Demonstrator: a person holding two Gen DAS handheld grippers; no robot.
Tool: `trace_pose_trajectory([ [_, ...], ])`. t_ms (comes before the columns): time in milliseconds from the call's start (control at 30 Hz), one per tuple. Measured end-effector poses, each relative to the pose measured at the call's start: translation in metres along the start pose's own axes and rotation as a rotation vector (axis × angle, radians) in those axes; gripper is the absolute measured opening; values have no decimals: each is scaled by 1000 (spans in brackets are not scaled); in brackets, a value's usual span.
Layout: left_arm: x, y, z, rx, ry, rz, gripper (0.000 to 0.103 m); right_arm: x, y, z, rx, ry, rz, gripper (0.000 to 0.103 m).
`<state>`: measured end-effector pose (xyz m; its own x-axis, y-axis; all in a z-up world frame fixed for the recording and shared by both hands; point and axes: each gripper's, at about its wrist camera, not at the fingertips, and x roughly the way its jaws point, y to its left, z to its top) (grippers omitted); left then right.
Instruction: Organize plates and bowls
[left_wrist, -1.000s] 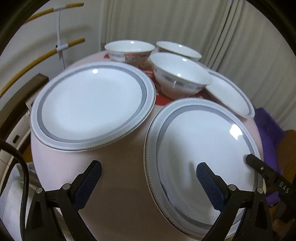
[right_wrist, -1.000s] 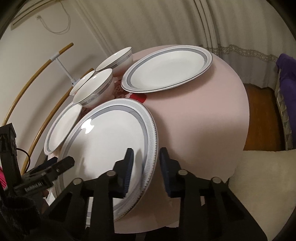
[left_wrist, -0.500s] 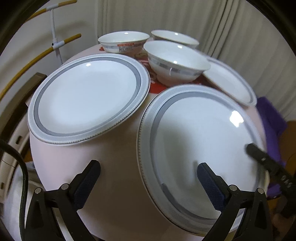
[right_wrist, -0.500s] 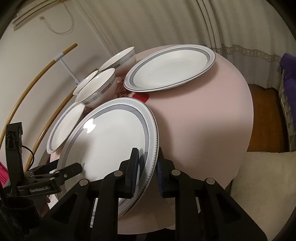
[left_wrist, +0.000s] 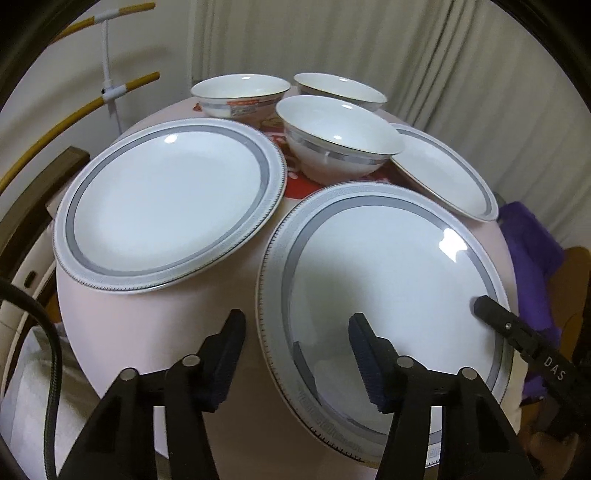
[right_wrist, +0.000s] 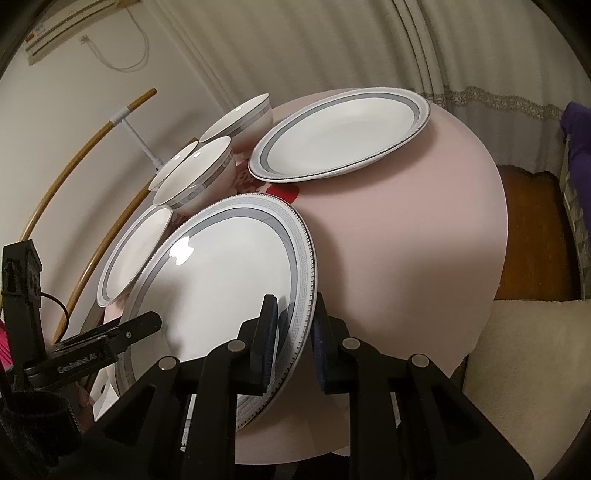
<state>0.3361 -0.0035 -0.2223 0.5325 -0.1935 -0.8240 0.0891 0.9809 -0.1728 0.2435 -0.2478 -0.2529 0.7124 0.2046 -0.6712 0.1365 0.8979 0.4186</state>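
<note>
We start at our right tongs, low in the middle of the right wrist view: their blue pads pinch the patterned rim of the near plate, one pad over the plate's face, the other under its edge. That plate sits at the near edge of the pink table, its rim reaching past the edge toward us.

In the left wrist view our left tongs stand low in the middle of the frame, and their jaws have just been closing to about half width. The near plate's left rim lies between the pads; we cannot tell whether they touch it yet. At lower right of that frame the other tool's black arm reads "DAS"; at lower left of the right wrist view the black arm reads "GenRobot.AI".

Further out, a second plate lies left of centre, and a third plate at right. Three bowls cluster at upper centre: the nearest bowl, the sticker bowl with a red and white label too small to read, and the far bowl. Red print shows on the table between them. Pale curtains hang behind.
</note>
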Motion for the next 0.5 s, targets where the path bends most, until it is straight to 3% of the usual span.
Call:
trace_pose_trajectory([
  [67, 0, 1, -1, -2, -4, 10, 36, 0, 1, -1, -5, -6, 0, 18],
  [200, -3, 11, -1, -42, -6, -33, 32, -1, 2, -3, -25, -18, -4, 18],
  [267, -4, 13, -1, -45, -9, -33, 24, -1, 0, -3, -21, -20, 5, 18],
  [500, -6, 18, -2, -46, -19, -55, 22, -1, -7, -1, 10, -13, 55, 19],
])
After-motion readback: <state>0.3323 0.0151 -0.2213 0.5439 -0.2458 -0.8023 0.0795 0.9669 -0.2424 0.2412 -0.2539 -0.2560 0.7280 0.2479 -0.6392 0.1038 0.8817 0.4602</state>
